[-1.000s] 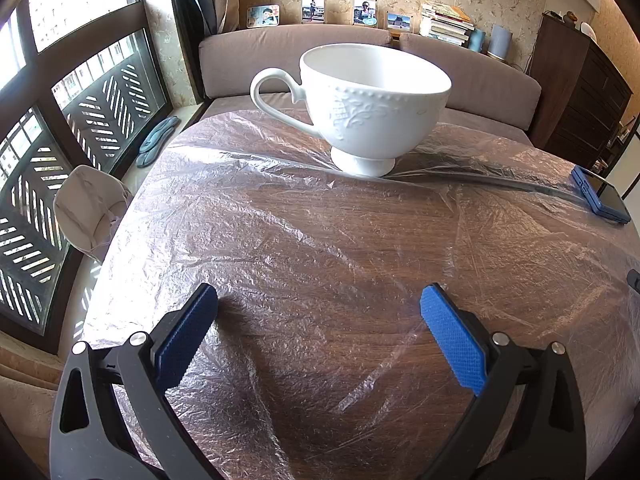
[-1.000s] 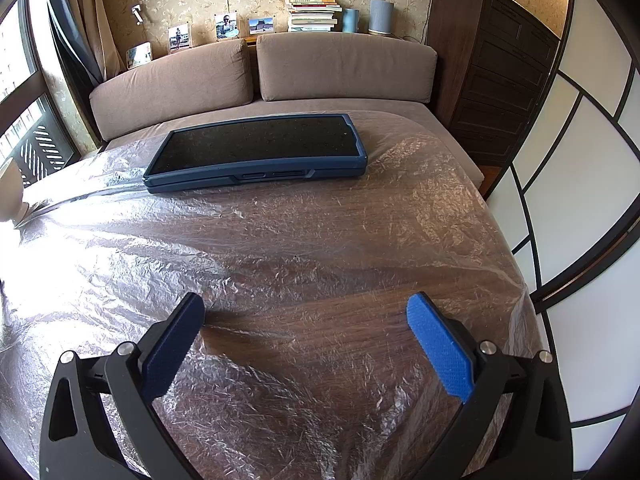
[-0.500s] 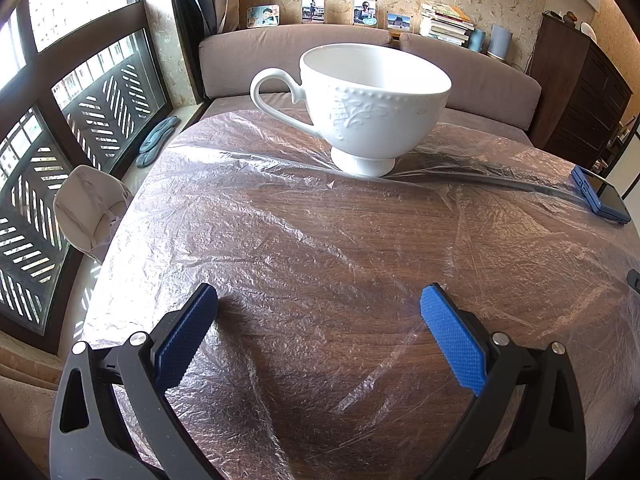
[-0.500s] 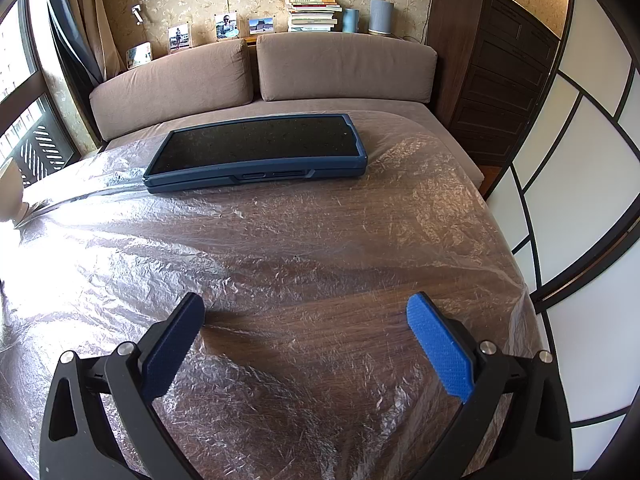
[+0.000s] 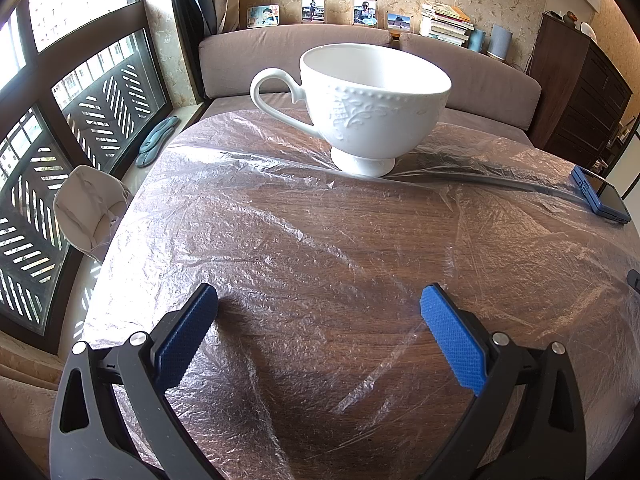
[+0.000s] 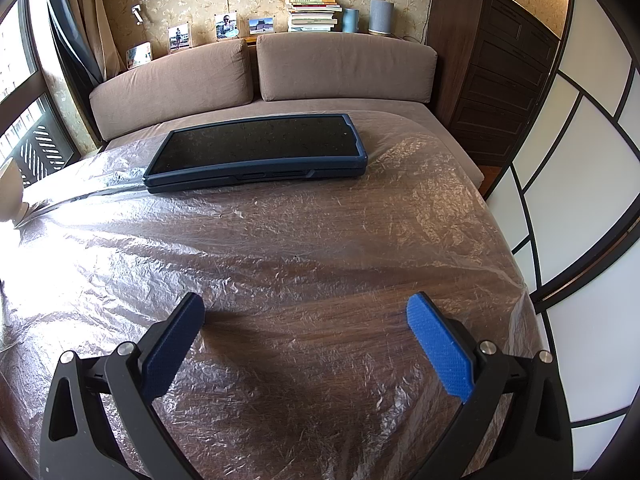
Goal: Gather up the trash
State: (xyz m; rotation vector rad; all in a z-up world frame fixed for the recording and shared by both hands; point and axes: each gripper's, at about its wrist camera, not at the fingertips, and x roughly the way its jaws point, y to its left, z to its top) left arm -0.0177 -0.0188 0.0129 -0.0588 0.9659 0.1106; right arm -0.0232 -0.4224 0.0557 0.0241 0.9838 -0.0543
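Plastic film [image 5: 320,240], crinkled and transparent, covers the whole wooden tabletop [image 6: 320,320] and hangs over its edges; it lies under everything that stands there. Behind the tabletop runs a brown sofa [image 6: 260,80] with two back cushions, and to the right of it stands a dark wooden dresser [image 6: 492,80]. On the ledge above the sofa sit a stack of books [image 6: 314,12] and a row of small photos.

A phone in a dark blue case [image 6: 256,152] lies flat, screen up, on the film at the far side of the tabletop, straight ahead of the right tool [image 6: 306,314] and well apart from it. A white footed teacup [image 5: 360,108] with raised ornament stands upright on the film at the far side in the left wrist view, handle to the left, well ahead of the left tool [image 5: 318,304]. From its foot a taut fold in the film runs toward the phone.

Off the tabletop's left edge, by the window, lies a white face mask [image 5: 86,208].

Both tools hover low over bare film near the front of the tabletop, each with its blue-padded fingers spread wide and nothing between them.
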